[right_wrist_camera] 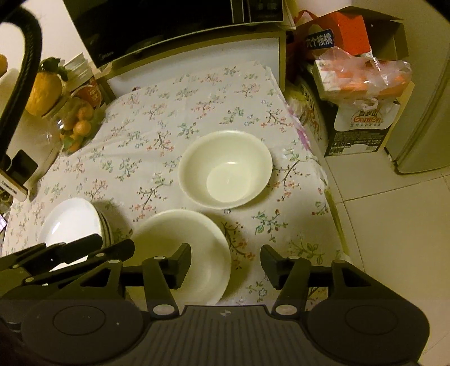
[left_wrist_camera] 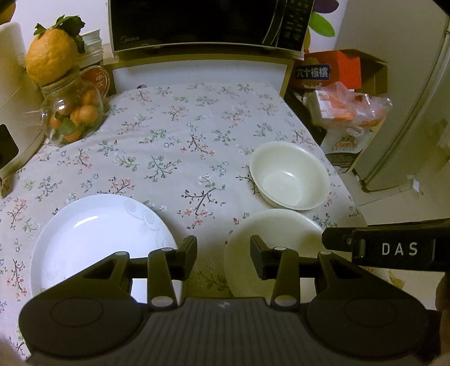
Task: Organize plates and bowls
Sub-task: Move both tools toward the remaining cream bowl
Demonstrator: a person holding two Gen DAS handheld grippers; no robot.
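A white plate (left_wrist_camera: pixel 101 242) tops a small stack at the near left of the flowered table; the stack's edges show in the right wrist view (right_wrist_camera: pixel 73 225). A cream bowl (left_wrist_camera: pixel 289 174) (right_wrist_camera: pixel 225 169) stands farther right. A second cream bowl (left_wrist_camera: pixel 270 239) (right_wrist_camera: pixel 185 245) sits nearer, at the front. My left gripper (left_wrist_camera: pixel 223 254) is open and empty, above the cloth between the plate and the near bowl. My right gripper (right_wrist_camera: pixel 225 266) is open and empty, just over the near bowl's right rim; it also shows in the left wrist view (left_wrist_camera: pixel 393 247).
A microwave (left_wrist_camera: pixel 208 22) stands on a shelf at the back. A glass jar of small oranges (left_wrist_camera: pixel 73 112) with a large citrus on top sits at back left. Boxes and bags (right_wrist_camera: pixel 360 84) crowd the floor right of the table, beside a fridge (right_wrist_camera: pixel 427 112).
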